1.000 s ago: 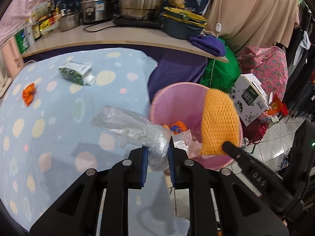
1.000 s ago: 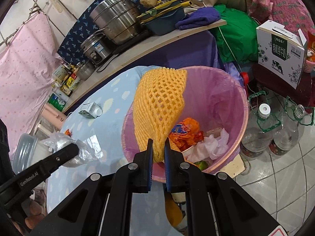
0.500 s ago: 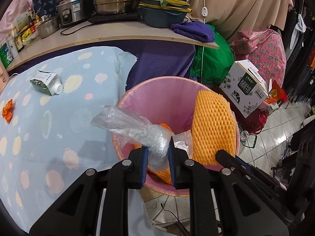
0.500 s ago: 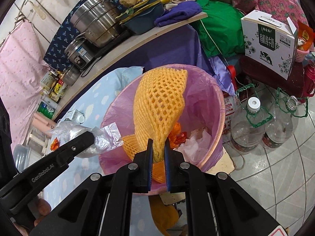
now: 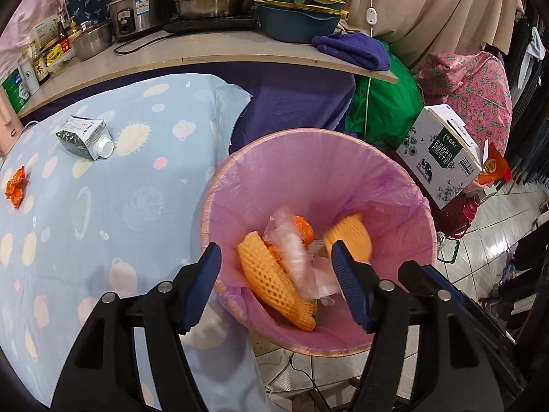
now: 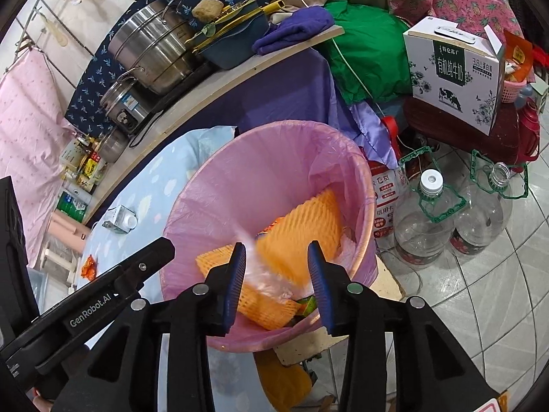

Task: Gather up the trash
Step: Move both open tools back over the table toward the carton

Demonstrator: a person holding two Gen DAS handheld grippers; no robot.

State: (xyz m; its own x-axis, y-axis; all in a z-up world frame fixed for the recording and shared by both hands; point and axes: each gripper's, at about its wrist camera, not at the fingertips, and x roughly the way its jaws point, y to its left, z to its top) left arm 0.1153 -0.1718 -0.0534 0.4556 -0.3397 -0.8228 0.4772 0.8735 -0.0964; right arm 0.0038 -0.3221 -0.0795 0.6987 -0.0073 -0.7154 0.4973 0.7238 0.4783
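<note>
We see both tools over the pink bin (image 5: pixel 394 185): left tool (image 5: pixel 278 285) and right tool (image 6: pixel 278 281) opening, released; the orange foam net (image 6: pixel 308 226), blurred, lies inside the bin, long axis slanting toward the far rim

Motion blur smears the clear plastic bag (image 5: pixel 291 243) inside the pink-lined bin (image 5: pixel 319 158), and likewise the orange foam net (image 6: pixel 302 237) seen from the right wrist, so their outlines cannot be traced. A second foam net (image 5: pixel 274 285) hides the rubbish under it. The bin's near rim is covered by the left gripper (image 5: pixel 278 288) fingers. Labels on the countertop bottles (image 5: pixel 37 65) are too small to read.
</note>
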